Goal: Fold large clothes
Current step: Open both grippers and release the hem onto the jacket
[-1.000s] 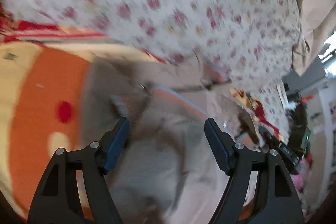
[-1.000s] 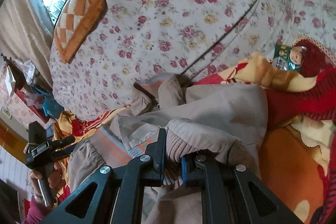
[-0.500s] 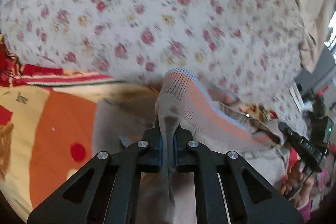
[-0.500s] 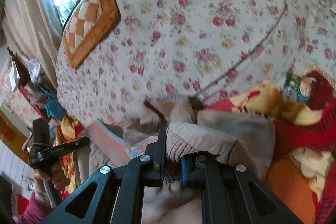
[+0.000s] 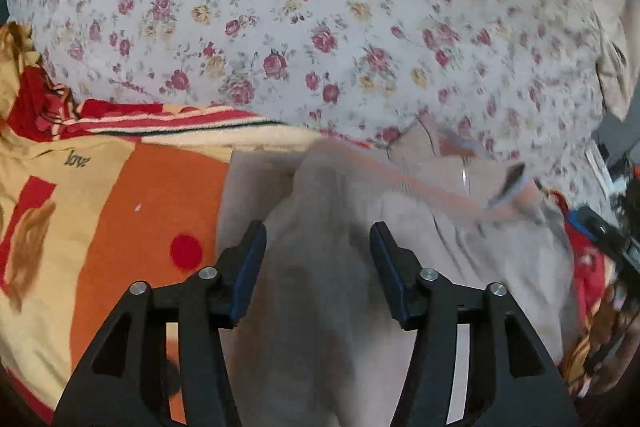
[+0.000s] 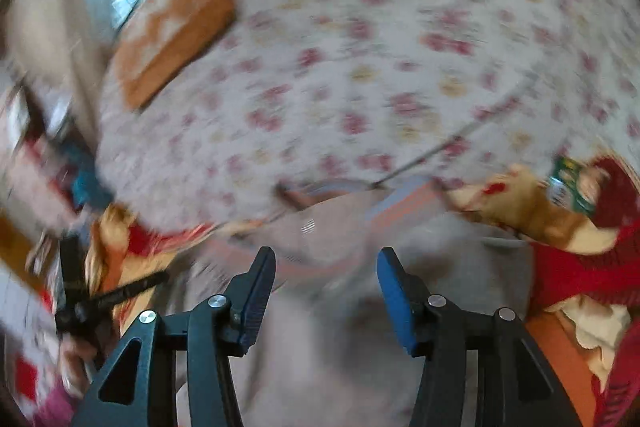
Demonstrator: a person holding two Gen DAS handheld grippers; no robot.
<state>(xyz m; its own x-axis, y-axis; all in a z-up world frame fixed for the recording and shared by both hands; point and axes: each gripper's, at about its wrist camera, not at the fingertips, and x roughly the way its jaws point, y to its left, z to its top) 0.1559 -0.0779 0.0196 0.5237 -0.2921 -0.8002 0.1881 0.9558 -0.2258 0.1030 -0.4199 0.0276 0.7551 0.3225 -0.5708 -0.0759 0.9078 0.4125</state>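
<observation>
A large beige-grey jacket (image 5: 360, 247) with orange and blue striped ribbed trim (image 5: 460, 195) lies bunched on the bed, its far edge against the floral quilt. My left gripper (image 5: 318, 255) is open and empty just above the jacket's near part. The right wrist view is blurred; there the jacket (image 6: 332, 239) lies below my right gripper (image 6: 326, 283), which is open and empty. The left gripper also shows in the right wrist view (image 6: 100, 299) at the left, held in a hand.
A white floral quilt (image 5: 320, 27) fills the far side. An orange, yellow and red blanket (image 5: 120, 227) lies under the jacket. An orange checked cushion (image 6: 176, 23) sits on the quilt. A small green packet (image 6: 568, 183) lies on the red blanket at right.
Both grippers have opened and let go of the jacket: the left released the striped trim, the right released the cuff. The jacket has dropped flatter onto the bed. The right gripper is moving fast.
</observation>
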